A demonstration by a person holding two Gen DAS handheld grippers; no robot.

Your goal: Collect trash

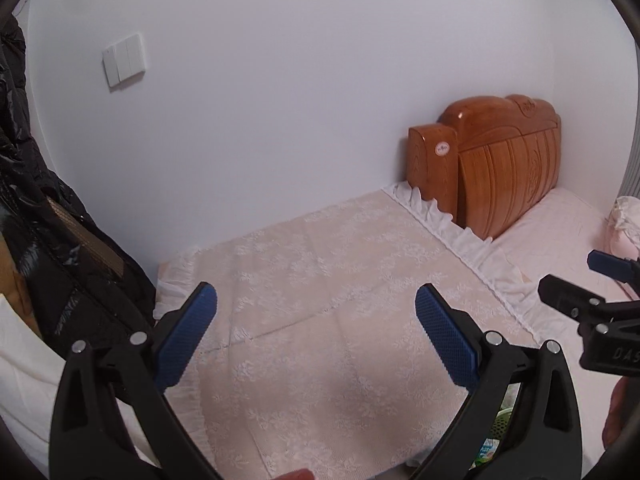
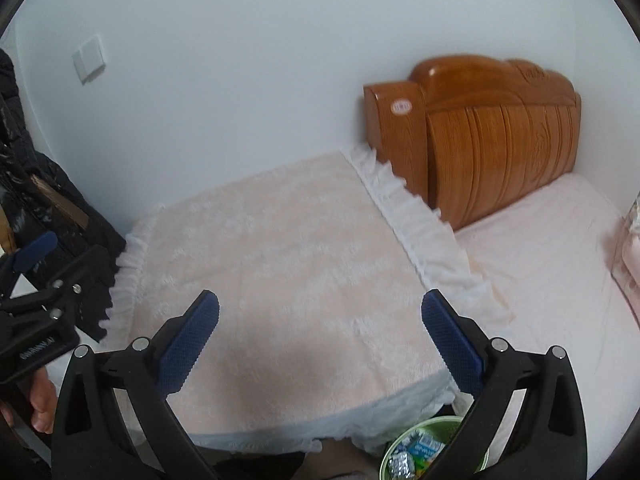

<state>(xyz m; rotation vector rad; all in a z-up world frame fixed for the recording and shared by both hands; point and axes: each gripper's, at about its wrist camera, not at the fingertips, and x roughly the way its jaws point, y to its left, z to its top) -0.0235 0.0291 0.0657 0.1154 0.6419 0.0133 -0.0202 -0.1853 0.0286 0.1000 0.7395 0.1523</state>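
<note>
Trash (image 2: 416, 454), wrappers by the look of the blurred bit I can see, sits in the green bin (image 2: 400, 438) below the cloth-covered table (image 2: 280, 248), so I hold the left gripper (image 1: 316, 332) and right gripper (image 2: 320, 338) empty with jaws spread, checking the cloth for strays.

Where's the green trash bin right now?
In the right wrist view, the green bin sits at the bottom edge, below the cloth-covered table, beside the right claw.

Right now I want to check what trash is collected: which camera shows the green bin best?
The right wrist view: the green bin shows its rim and wrappers inside. The left wrist view catches only a sliver of it behind the finger.
</note>
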